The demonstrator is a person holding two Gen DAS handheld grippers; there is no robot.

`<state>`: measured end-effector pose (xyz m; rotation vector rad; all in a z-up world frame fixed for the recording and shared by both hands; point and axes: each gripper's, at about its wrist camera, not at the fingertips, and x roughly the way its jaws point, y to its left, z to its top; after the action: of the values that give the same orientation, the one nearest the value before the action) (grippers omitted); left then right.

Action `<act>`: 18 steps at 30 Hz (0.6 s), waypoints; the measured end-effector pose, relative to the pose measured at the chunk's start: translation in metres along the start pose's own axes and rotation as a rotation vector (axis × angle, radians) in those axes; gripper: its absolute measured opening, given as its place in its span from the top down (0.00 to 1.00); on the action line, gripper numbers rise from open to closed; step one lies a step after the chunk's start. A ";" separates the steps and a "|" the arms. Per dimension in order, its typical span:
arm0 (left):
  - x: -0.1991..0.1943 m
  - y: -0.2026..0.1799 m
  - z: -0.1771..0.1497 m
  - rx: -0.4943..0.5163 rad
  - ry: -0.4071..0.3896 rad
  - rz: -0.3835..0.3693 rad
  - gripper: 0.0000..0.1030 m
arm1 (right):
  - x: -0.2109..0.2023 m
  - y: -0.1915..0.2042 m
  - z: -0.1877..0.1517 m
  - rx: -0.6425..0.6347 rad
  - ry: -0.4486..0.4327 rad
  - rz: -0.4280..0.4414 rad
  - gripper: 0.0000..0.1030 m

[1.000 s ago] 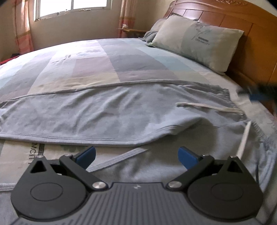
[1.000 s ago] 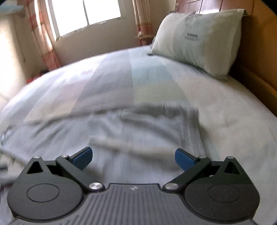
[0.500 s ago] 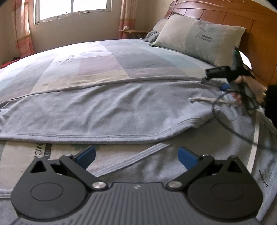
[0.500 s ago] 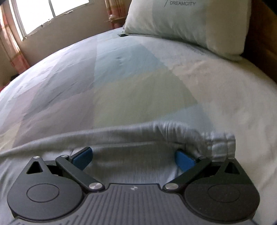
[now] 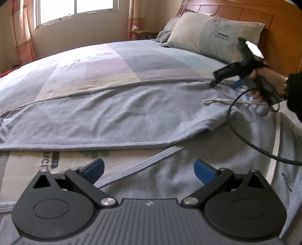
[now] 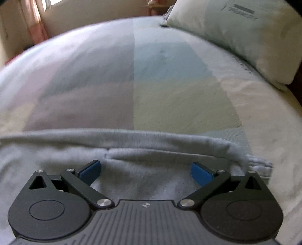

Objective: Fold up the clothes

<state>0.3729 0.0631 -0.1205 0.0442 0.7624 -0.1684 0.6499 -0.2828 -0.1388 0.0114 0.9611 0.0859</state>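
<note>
Only the left wrist view takes in the whole layout: grey sweatpants point(image 5: 120, 115) spread flat across the patchwork bedsheet point(image 5: 113, 62), one leg stretching left, the waistband end with its white drawstring point(image 5: 232, 101) toward the wooden headboard point(image 5: 279, 17) and pillow point(image 5: 213, 34). It also shows the right gripper point(image 5: 224, 83) from outside, held in a hand point(image 5: 264, 79) with a dark sleeve, black cable point(image 5: 251, 143) trailing, its tips low over the waistband. The left gripper point(image 5: 149, 169) hovers with blue pads point(image 5: 93, 168) spread wide above the nearer grey leg. Up close, though blurred, the right wrist view shows its own fingers point(image 6: 88, 172) parted and empty over the folded waistband edge point(image 6: 151, 141)
</note>
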 end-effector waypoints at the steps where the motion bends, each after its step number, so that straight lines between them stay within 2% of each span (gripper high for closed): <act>1: 0.000 0.000 -0.001 -0.001 0.005 0.001 0.02 | 0.004 -0.001 0.002 0.003 -0.008 -0.003 0.00; 6: -0.005 -0.001 -0.005 0.019 0.031 0.015 0.02 | -0.001 -0.011 0.013 0.053 0.007 0.028 0.00; 11: -0.019 -0.009 -0.008 0.054 0.046 0.026 0.02 | -0.071 -0.014 -0.011 -0.007 -0.030 0.099 0.00; 16: -0.030 -0.020 -0.014 0.055 0.072 0.018 0.02 | -0.149 -0.015 -0.074 -0.092 -0.052 0.167 0.00; 18: -0.033 -0.025 -0.019 0.055 0.081 0.015 0.02 | -0.169 -0.013 -0.108 -0.119 -0.024 0.201 0.00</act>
<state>0.3324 0.0445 -0.1109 0.1095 0.8383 -0.1746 0.4660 -0.3121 -0.0624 -0.0003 0.9271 0.3277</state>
